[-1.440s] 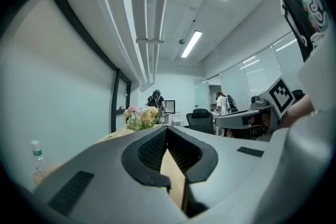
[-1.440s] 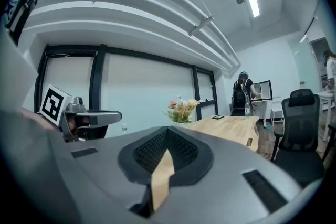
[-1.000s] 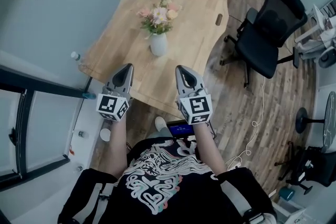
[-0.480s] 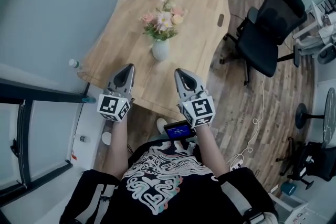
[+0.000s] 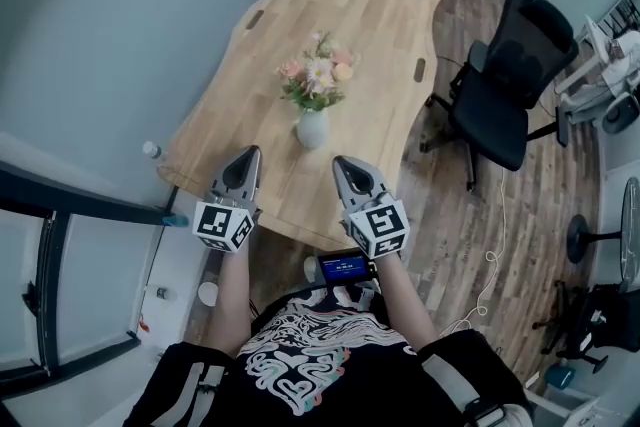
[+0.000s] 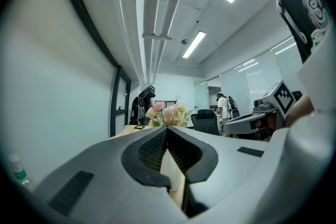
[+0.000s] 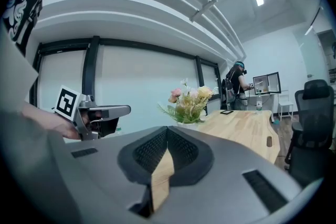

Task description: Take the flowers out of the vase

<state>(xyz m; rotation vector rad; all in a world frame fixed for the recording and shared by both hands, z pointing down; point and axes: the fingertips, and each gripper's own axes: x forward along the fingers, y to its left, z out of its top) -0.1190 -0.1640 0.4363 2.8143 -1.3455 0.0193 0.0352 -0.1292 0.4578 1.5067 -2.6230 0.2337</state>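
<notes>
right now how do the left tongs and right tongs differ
The right tongs have their tip closer to the white vase than the left tongs, which sit out toward the wall-side edge of the table. The square marker on the left tongs' cube shows a different pattern from the right's. Shared: both are shut, empty and pointed toward the flowers.

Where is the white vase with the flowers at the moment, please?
In the head view the vase stands on the wooden table, just beyond and between the left gripper and right gripper, left of the black chair.
</notes>
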